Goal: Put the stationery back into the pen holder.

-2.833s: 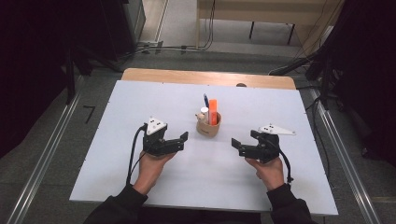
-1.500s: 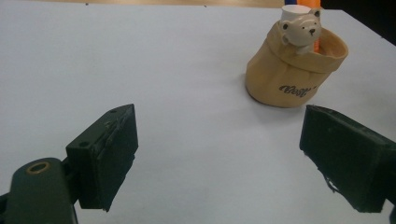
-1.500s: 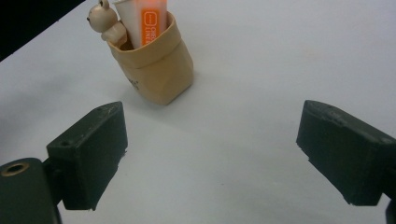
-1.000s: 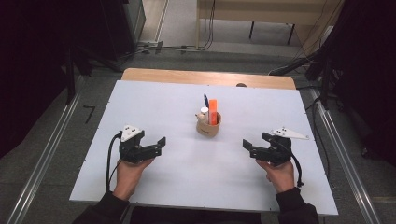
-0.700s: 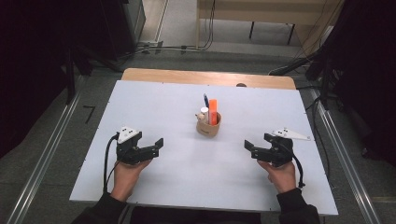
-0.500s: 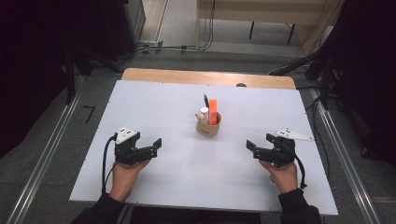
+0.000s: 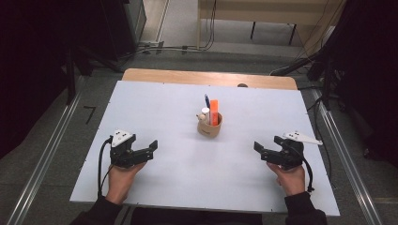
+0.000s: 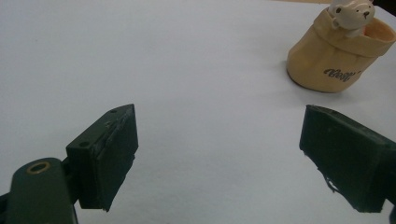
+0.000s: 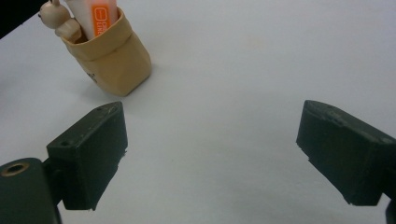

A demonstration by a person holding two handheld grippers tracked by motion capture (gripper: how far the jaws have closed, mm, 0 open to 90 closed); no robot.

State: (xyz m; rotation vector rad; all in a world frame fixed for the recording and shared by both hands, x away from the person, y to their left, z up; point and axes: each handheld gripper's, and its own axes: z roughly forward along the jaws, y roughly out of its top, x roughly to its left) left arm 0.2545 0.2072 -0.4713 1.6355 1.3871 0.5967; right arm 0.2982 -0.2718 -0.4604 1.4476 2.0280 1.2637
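High view: I see the tan pen pot (image 7: 209, 126) standing upright near the centre of the white bench (image 7: 155, 103), holding an orange tube (image 7: 214, 112), a blue pen (image 7: 206, 101) and a small cream bear figure (image 7: 204, 115). From the pot, my left hand-held gripper (image 7: 151, 146) lies at about 8 o'clock and my right hand-held gripper (image 7: 258, 148) at about 4 o'clock, both well apart from it.

Left gripper view: dark cursive lettering on the pot (image 8: 337, 73) is partly turned away and I cannot read it; the bear's head (image 8: 351, 10) is cut off at the top edge.

Right gripper view: the tube carries a white-framed label (image 9: 100, 14) too small to read, and the tube top is cropped.

Both hand-held grippers are released, jaws spread wide over bare bench, gripping nothing. Nothing stands between them and the pot. Cables lie on the floor (image 7: 178, 51) at 12 o'clock beyond the bench.
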